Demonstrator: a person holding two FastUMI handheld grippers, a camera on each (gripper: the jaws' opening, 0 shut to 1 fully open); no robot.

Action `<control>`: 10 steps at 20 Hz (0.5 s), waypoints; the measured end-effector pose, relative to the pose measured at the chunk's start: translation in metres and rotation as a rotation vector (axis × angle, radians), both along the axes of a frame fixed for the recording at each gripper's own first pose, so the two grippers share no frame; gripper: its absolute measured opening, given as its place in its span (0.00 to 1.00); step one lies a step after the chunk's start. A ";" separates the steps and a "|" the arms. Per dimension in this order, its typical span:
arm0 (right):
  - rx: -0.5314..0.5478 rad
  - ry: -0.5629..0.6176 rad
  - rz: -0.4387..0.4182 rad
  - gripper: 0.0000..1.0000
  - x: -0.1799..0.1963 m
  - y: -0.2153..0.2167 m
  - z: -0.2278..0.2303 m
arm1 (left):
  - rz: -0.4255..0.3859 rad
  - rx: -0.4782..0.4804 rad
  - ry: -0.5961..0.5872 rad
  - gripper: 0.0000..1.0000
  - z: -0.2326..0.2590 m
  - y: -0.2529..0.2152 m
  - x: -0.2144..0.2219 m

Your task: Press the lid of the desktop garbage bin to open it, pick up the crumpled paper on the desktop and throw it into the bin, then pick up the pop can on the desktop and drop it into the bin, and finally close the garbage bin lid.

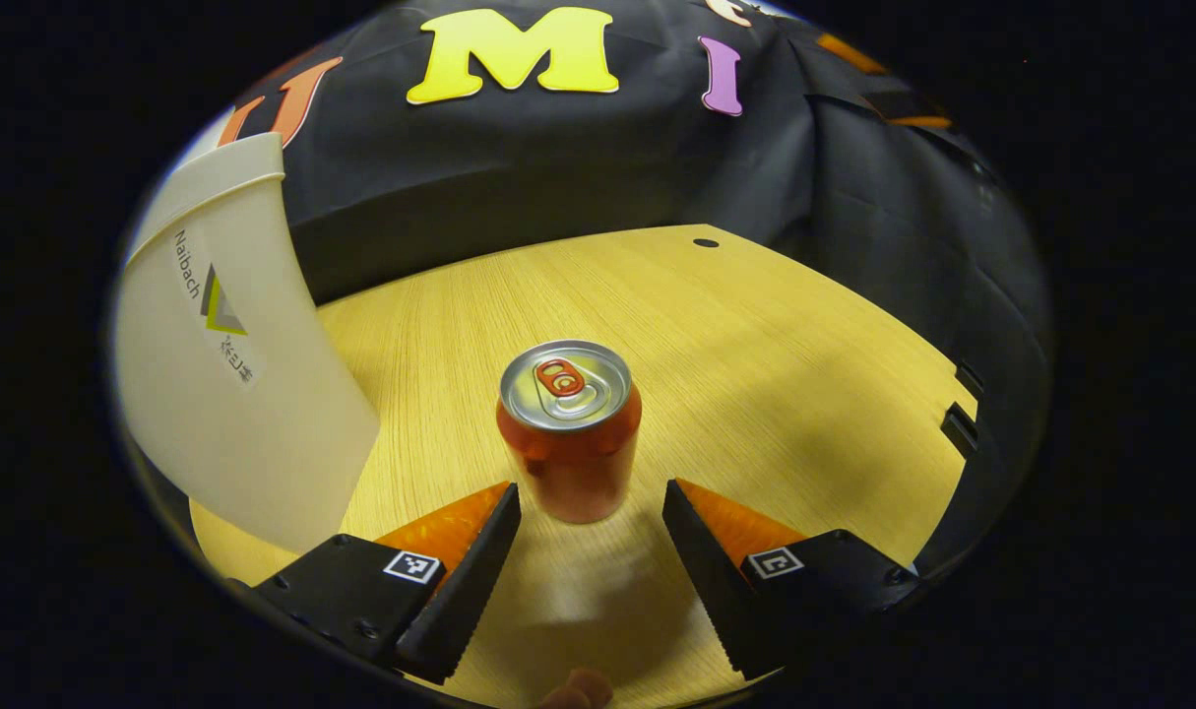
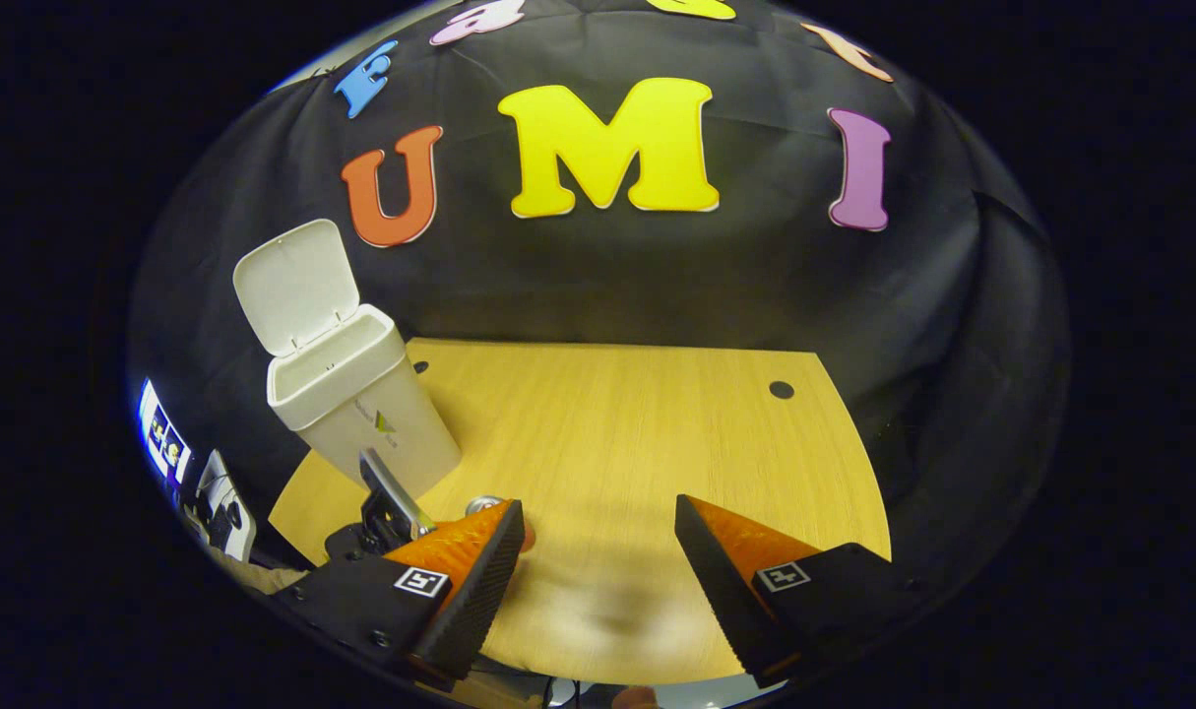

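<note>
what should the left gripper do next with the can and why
Probably ease the left gripper forward until the pop can sits between its fingers, then close. The can stands upright just ahead of the open fingertips, not yet between them, and the bin lid is already up.

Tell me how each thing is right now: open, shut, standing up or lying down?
Bin: standing on the table, lid flipped up, open.
Can: upright on the table, tab unpulled, not gripped.
Left gripper: open, fingers either side of the can, not touching it.
Right gripper: open, holding nothing.
Table: flat, bare wood.
</note>
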State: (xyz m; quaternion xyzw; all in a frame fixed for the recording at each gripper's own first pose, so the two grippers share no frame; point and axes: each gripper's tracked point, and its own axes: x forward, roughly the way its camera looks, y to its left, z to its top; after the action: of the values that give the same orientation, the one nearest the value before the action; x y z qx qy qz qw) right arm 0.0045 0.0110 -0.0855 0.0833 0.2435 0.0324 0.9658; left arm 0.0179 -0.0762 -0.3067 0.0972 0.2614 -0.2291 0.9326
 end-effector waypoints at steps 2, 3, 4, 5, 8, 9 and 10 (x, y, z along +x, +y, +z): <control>0.004 0.045 -0.012 0.97 -0.012 -0.006 -0.016 | 0.010 0.006 -0.003 0.97 -0.001 0.001 0.008; 0.009 0.058 -0.018 0.97 -0.015 -0.007 -0.021 | 0.019 0.009 -0.004 0.97 0.000 0.001 0.013; 0.018 0.063 -0.021 0.94 -0.018 -0.008 -0.022 | 0.022 0.010 0.000 0.97 -0.001 0.001 0.016; 0.023 0.066 -0.027 0.94 -0.019 -0.010 -0.024 | 0.016 0.002 0.003 0.97 -0.001 -0.002 0.020; 0.013 0.069 -0.024 0.94 -0.020 -0.009 -0.025 | 0.015 0.001 0.010 0.96 -0.001 -0.004 0.028; 0.004 0.071 -0.022 0.97 -0.021 -0.009 -0.025 | 0.017 0.009 0.015 0.94 -0.003 -0.004 0.030; 0.004 0.072 -0.021 0.97 -0.021 -0.009 -0.025 | 0.019 0.014 0.024 0.94 -0.006 -0.004 0.031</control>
State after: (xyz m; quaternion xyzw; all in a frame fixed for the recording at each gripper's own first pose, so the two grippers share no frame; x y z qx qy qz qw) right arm -0.0169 0.0018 -0.1106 0.0888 0.2770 0.0199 0.9566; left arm 0.0491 -0.0803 -0.3122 0.0983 0.2753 -0.2195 0.9308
